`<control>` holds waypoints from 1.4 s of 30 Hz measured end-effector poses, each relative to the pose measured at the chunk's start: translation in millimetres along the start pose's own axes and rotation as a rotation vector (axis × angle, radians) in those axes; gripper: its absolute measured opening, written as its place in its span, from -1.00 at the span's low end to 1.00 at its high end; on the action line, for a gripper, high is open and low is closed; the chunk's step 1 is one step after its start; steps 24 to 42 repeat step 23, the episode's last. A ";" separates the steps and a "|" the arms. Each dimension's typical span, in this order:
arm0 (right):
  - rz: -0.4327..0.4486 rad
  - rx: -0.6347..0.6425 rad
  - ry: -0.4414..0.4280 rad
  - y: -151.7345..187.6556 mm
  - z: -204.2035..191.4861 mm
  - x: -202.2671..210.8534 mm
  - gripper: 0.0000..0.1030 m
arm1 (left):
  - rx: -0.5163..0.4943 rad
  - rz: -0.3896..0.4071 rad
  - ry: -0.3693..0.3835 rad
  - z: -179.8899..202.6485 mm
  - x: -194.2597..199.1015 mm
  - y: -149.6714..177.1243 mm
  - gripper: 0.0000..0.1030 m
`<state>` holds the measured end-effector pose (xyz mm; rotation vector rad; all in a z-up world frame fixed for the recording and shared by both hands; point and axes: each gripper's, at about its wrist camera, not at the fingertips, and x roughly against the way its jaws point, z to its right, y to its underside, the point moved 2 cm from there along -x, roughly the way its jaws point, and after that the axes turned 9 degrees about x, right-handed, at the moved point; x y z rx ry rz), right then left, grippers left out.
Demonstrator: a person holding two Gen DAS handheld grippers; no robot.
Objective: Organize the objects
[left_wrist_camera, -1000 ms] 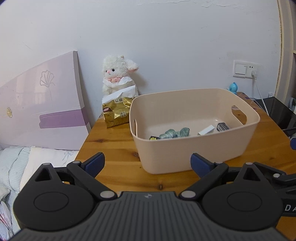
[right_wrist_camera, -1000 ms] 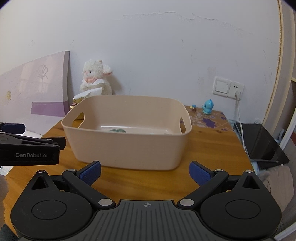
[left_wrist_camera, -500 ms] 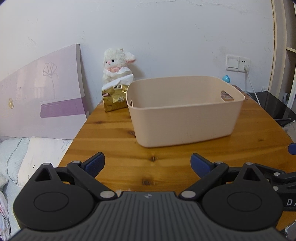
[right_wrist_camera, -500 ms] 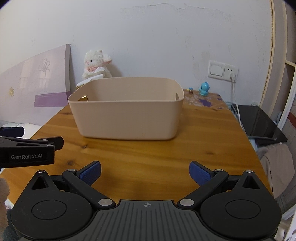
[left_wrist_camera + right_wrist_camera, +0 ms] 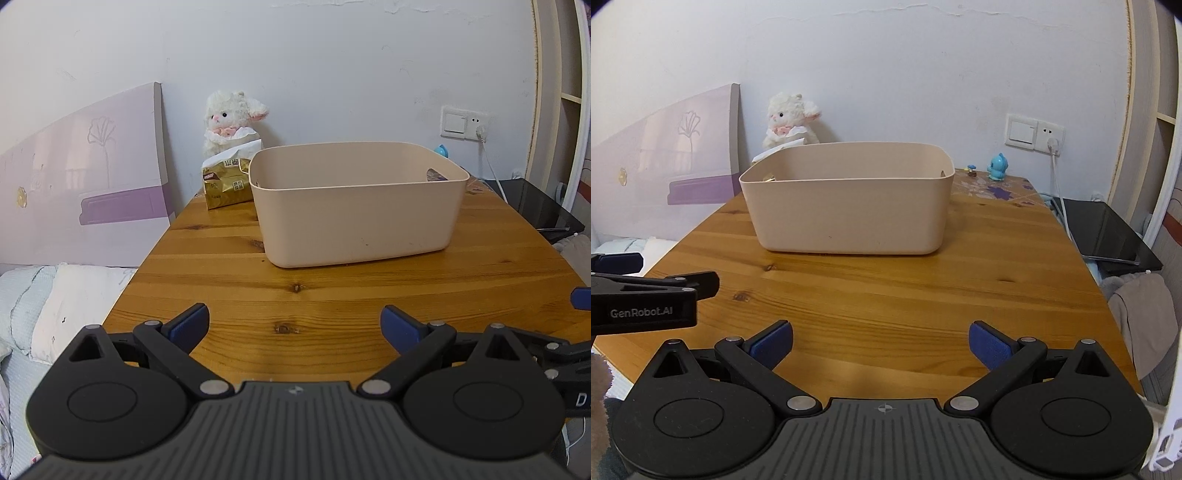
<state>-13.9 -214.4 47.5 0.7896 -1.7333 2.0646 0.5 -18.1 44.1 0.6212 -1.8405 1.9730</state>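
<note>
One beige storage bin [image 5: 356, 214] standing on the wooden table [image 5: 314, 295] toward its far side, gold snack packet [image 5: 225, 182] and plush lamb [image 5: 231, 120] behind it, left tool [image 5: 295, 325] and right tool [image 5: 881, 341] both spread wide, empty, well short of bin.

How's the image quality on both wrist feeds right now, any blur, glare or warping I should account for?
Left wrist: sharp, soft even light, fisheye bends the door frame; dark corners. Right wrist: equally sharp, faint sheen on the table, a soft shadow under the bin; edges bow outward too.
</note>
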 end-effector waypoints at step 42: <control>-0.022 -0.016 0.016 11.6 6.1 -4.1 1.00 | 0.026 0.037 0.041 -4.0 18.8 9.0 0.93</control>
